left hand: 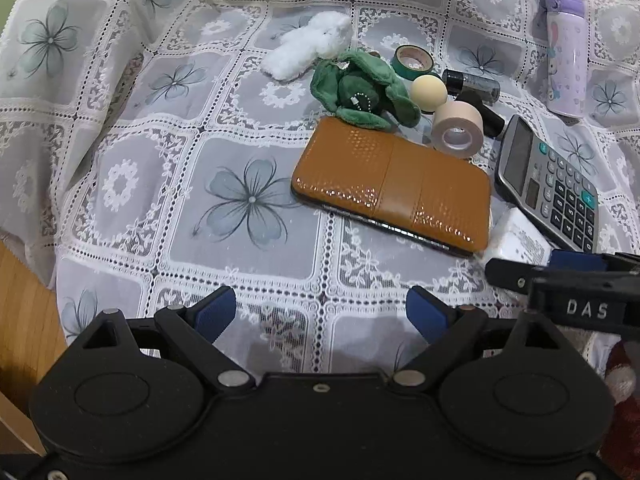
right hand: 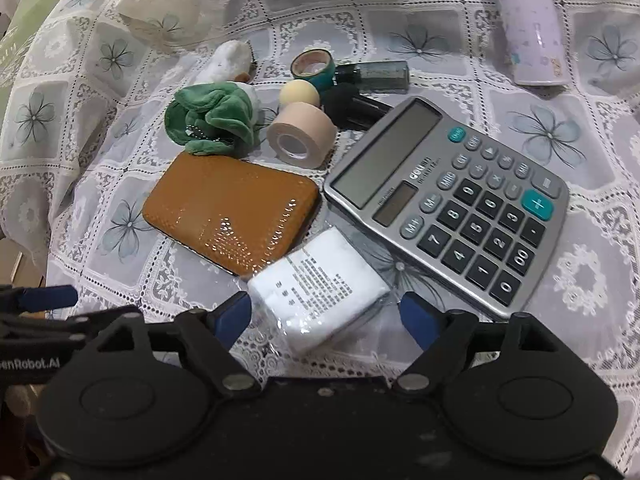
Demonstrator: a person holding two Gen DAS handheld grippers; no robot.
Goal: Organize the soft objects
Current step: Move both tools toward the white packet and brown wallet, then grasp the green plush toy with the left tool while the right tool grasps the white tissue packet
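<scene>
White lace with grey printed flowers covers the table [left hand: 248, 200], and the clutter sits toward one o'clock in our left view. "DAS" is embossed on the black right tongs [left hand: 520, 276] crossing in at three o'clock there; in the right view "enRobot.AI" shows at nine o'clock on the left tongs [right hand: 48, 296], its start cut off. The grey calculator [right hand: 448, 204] carries a brand above its keys that we cannot make out, and the white wrapped packet [right hand: 320, 292] bears rows of print too small to read.

The soft things lie together: a fluffy white plush [left hand: 308, 46] at twelve o'clock, partly hidden behind the green plush [right hand: 212, 120] in the right view, the green one touching the far edge of the glossy, dimpled brown case [left hand: 392, 184]. Beside them sit a beige tape roll [left hand: 456, 130], a cream ball [left hand: 429, 92], green tape [left hand: 412, 62] and a lilac bottle [left hand: 566, 48].

Our left tongs [left hand: 322, 314] stand wide over bare cloth, gripping nothing. Our right tongs [right hand: 324, 318] stand wide too, the packet between the blue pads [right hand: 230, 318], unpressed.
</scene>
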